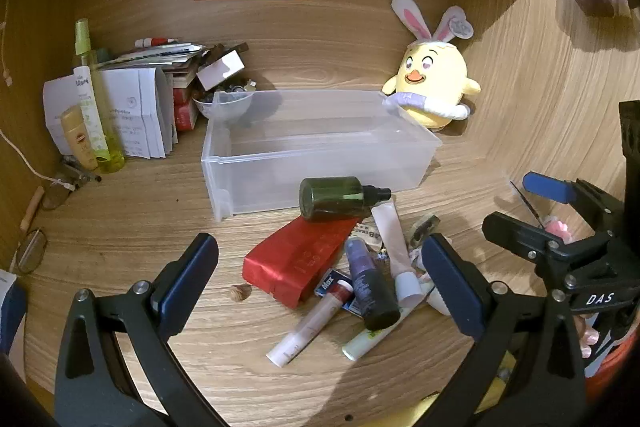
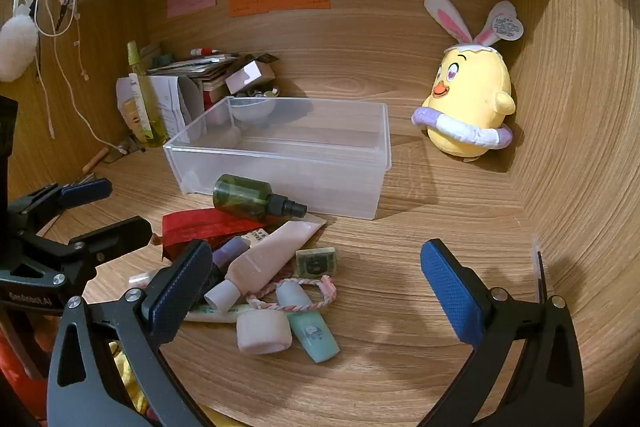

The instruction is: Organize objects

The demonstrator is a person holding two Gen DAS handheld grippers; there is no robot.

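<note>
A clear plastic bin stands with nothing in it on the wooden desk. In front of it lies a pile: a dark green spray bottle, a red packet, a pink tube, a purple-black bottle, a white tube, a teal mini bottle, a white jar and a braided band. My left gripper hovers open over the pile. My right gripper hangs open beside it, holding nothing.
A yellow plush chick leans in the back right corner. Papers, boxes, a small bowl and a yellow spray bottle crowd the back left. Glasses lie at the left edge, a nut near the packet.
</note>
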